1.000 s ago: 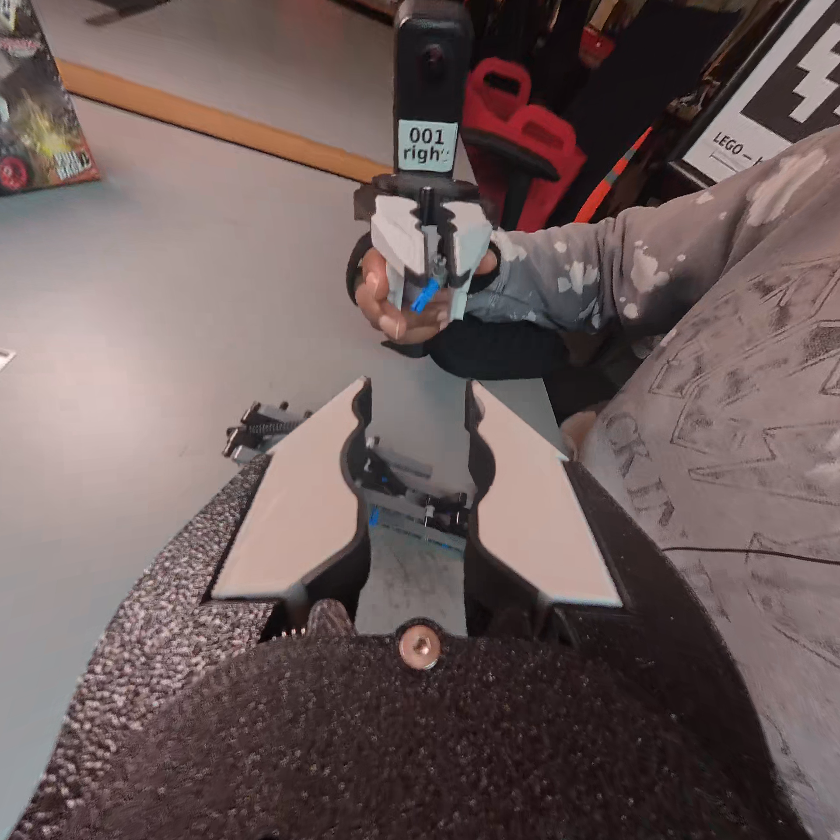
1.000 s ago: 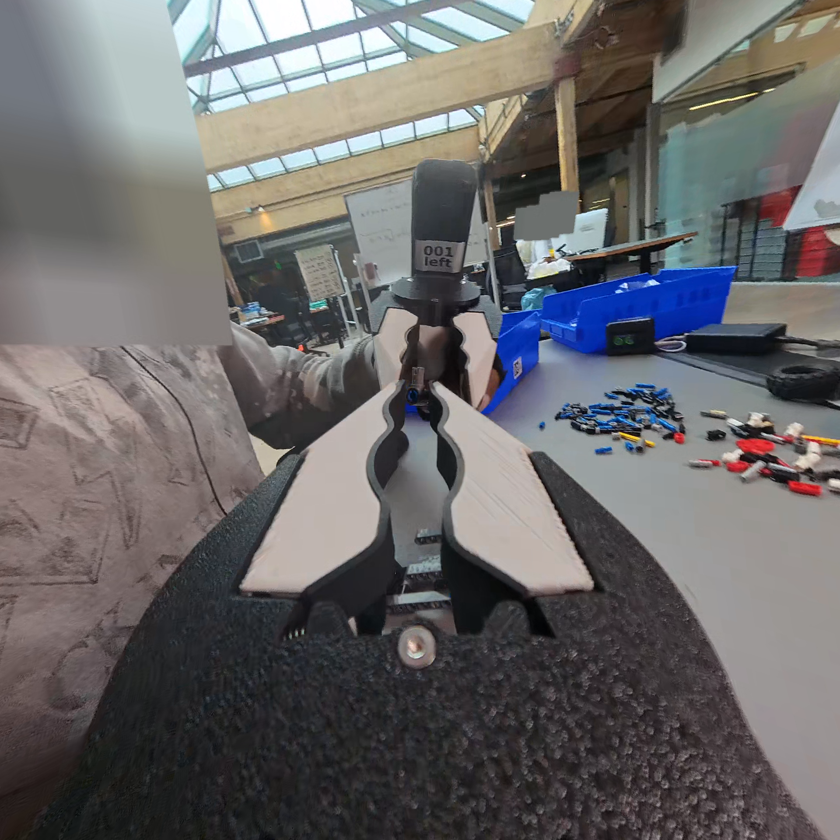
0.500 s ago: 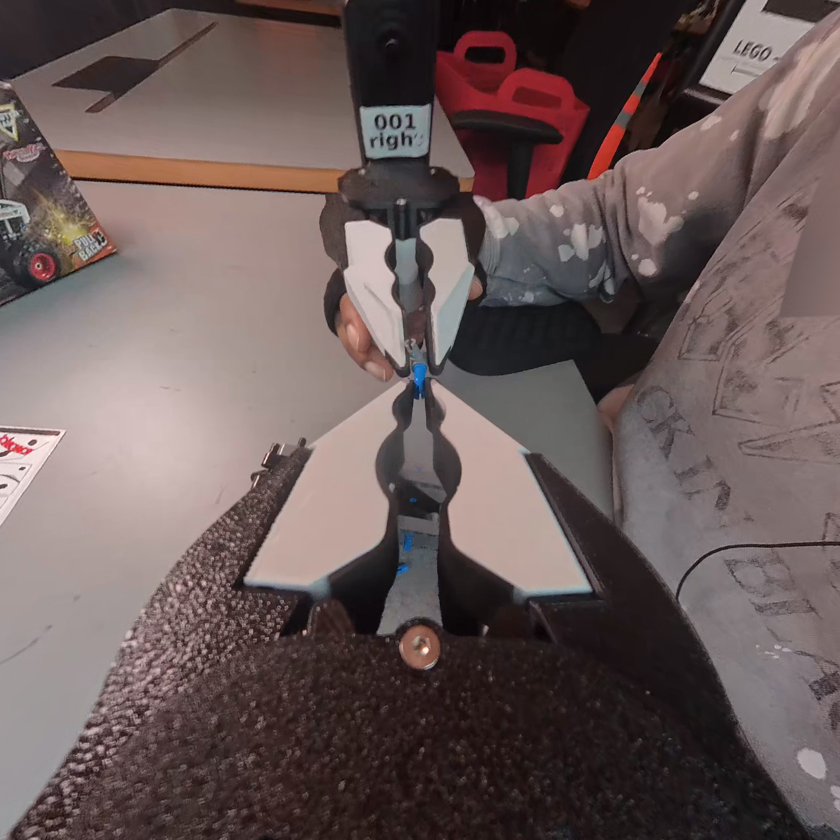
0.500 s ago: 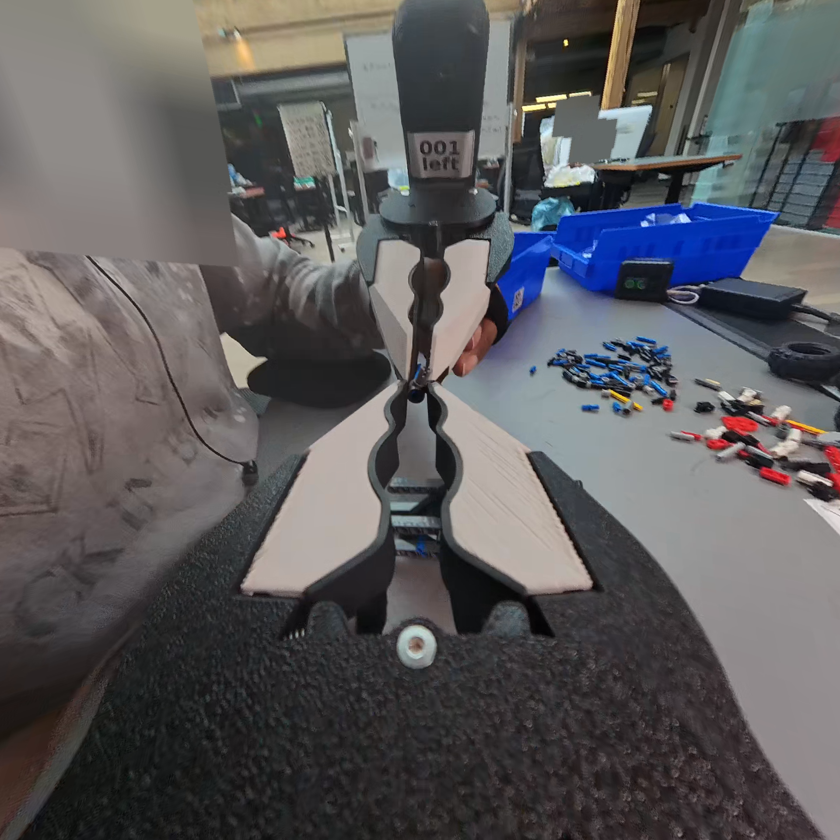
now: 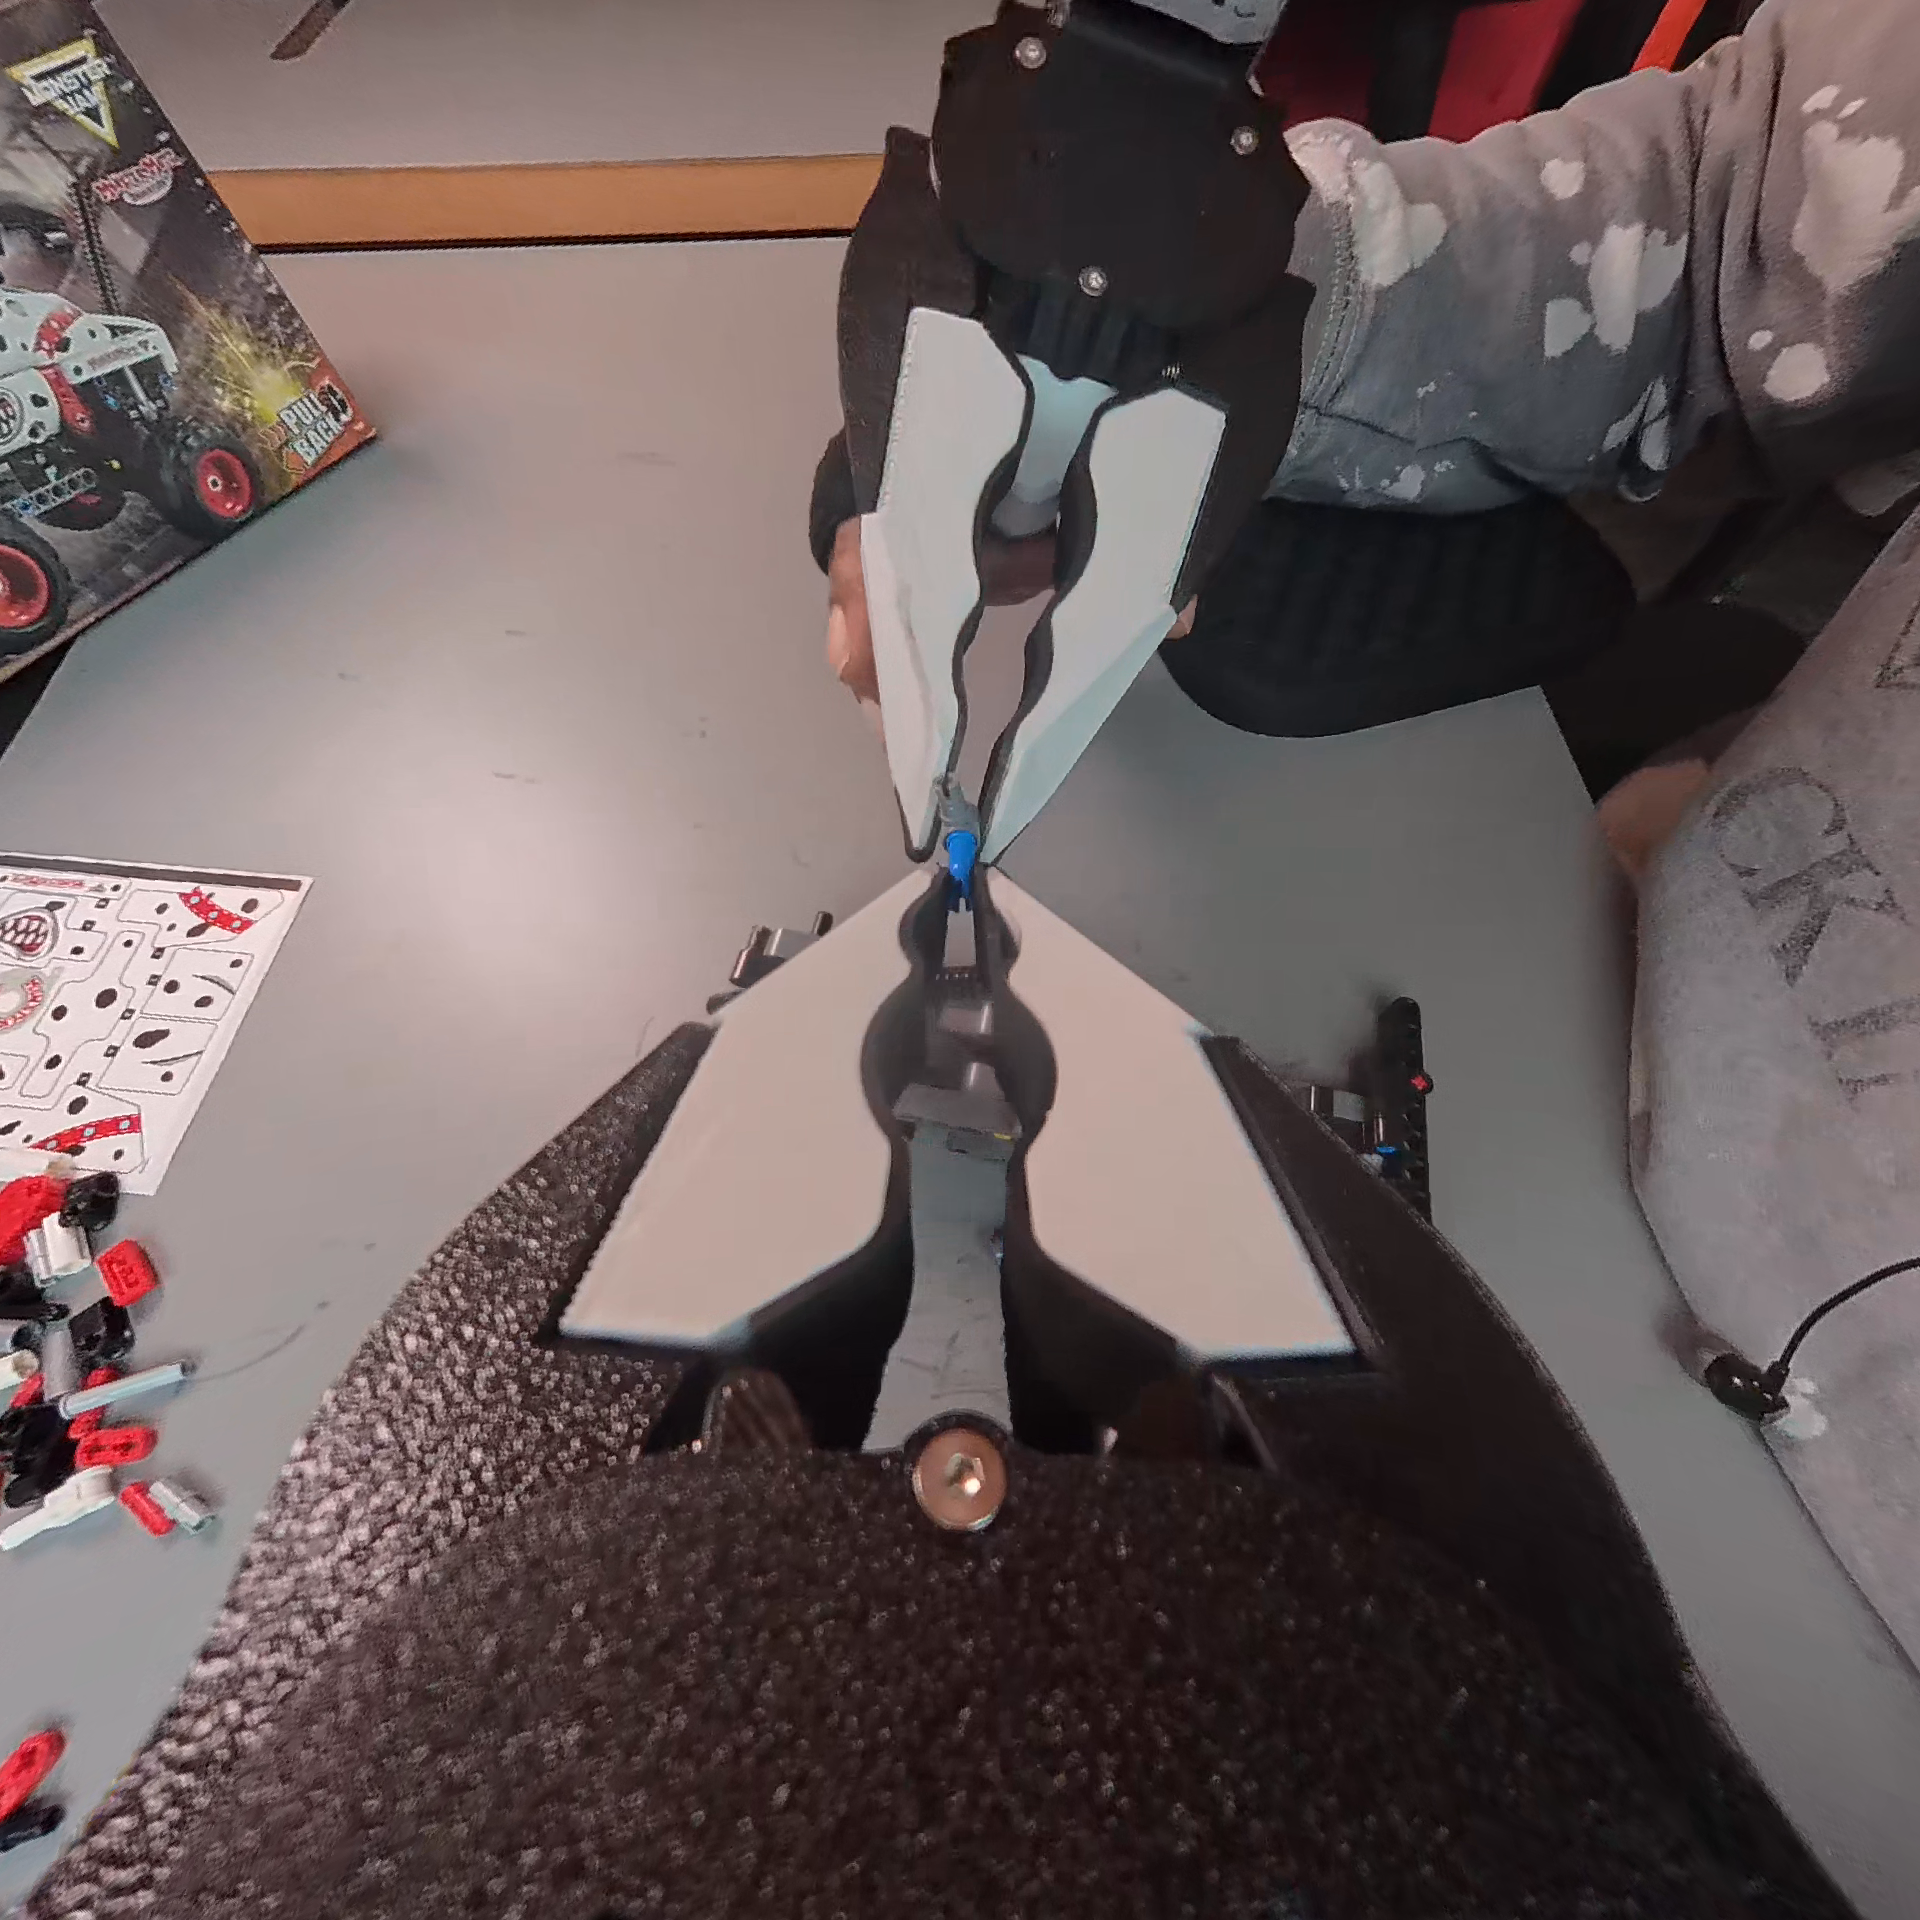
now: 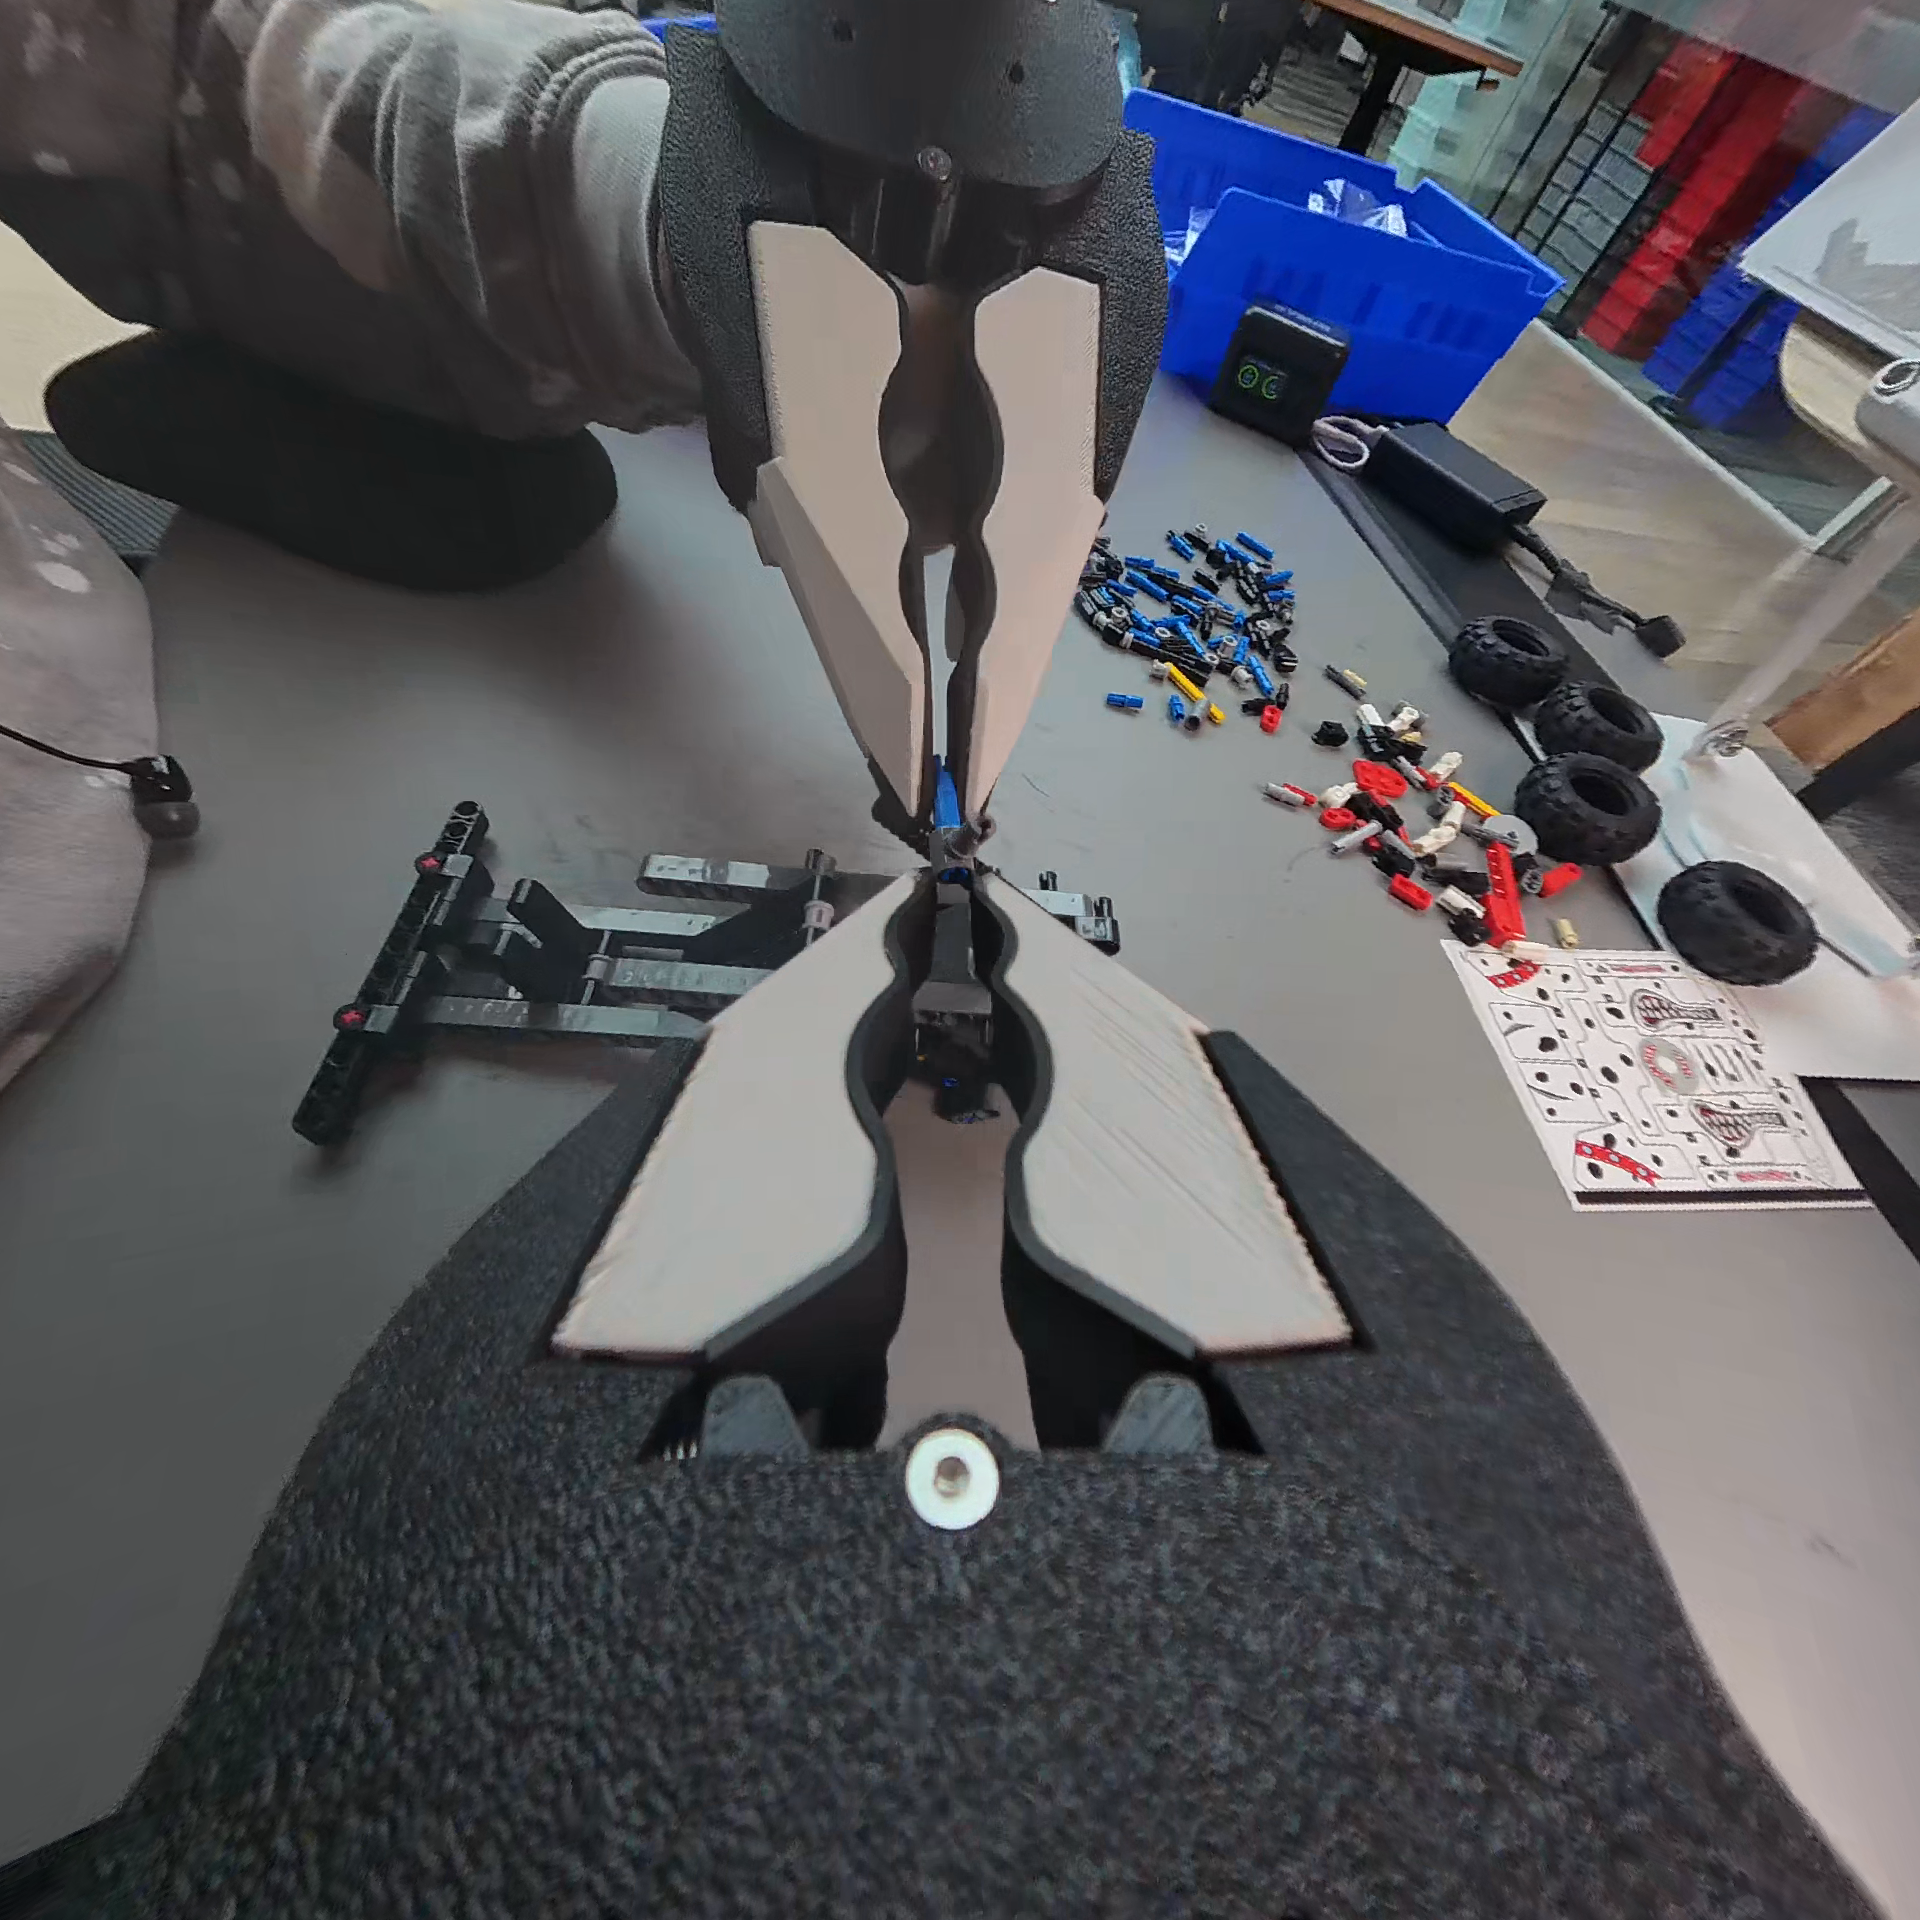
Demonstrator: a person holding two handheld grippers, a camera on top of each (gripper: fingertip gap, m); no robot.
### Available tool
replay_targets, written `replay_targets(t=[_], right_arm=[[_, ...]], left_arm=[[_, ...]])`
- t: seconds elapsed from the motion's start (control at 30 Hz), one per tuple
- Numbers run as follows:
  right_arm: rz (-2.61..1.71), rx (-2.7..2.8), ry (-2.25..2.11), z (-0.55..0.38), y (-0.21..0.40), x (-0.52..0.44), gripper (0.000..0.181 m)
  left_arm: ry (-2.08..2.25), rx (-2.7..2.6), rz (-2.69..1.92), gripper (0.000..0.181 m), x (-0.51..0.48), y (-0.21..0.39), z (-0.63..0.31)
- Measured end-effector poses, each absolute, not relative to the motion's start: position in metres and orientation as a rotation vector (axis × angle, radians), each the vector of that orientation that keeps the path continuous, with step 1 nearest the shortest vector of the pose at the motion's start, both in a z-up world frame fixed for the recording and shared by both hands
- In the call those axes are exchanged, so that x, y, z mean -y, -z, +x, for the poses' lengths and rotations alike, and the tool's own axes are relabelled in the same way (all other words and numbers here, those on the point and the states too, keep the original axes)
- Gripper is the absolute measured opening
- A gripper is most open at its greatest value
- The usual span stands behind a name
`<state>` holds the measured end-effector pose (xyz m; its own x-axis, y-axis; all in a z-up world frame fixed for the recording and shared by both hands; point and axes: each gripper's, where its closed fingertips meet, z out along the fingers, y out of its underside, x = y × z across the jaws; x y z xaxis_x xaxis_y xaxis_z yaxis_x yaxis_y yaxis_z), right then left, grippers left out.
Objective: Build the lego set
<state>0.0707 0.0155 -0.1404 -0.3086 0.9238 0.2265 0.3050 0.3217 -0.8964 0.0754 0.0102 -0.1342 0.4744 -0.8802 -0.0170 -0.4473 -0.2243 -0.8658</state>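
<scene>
Meeting tip-to-tip: two grippers (image 5: 954,831) (image 6: 943,821), one blue pin (image 5: 959,854).

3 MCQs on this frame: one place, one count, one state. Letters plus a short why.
1. Where does the sticker sheet lie in the right wrist view?
A. On the table right of the gripper, by the nearest tyre
B. Inside a blue bin
C. Under the black frame

2. How many loose black tyres lie on the table?
A. Two
B. Four
C. Six

3. How does the right gripper stand in the left wrist view?
A. Wide open over the table
B. Lying flat on the table
C. Shut on the blue pin

Key: 1 A, the sheet lies flat on the table just below the nearest tyre. 2 B, four tyres sit in a curved row at the right. 3 C, its tips pinch the pin, tip to tip with the left gripper.
</scene>
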Motion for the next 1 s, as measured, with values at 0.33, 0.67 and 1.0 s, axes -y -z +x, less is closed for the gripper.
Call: replay_targets(t=[0.33,0.67,1.0], right_arm=[[-1.099,1.808,-1.001,0.073,0.139,-0.02,0.01],[-1.122,1.773,-1.09,0.071,0.136,-0.02,0.009],[-1.133,1.774,-1.081,0.07,0.136,-0.029,0.006]], left_arm=[[0.593,-1.159,-1.862,0.005,-0.019,0.14,0.073],[0.578,-1.184,-1.82,0.005,-0.018,0.139,0.071],[0.636,-1.166,-1.812,0.014,-0.022,0.139,0.069]])
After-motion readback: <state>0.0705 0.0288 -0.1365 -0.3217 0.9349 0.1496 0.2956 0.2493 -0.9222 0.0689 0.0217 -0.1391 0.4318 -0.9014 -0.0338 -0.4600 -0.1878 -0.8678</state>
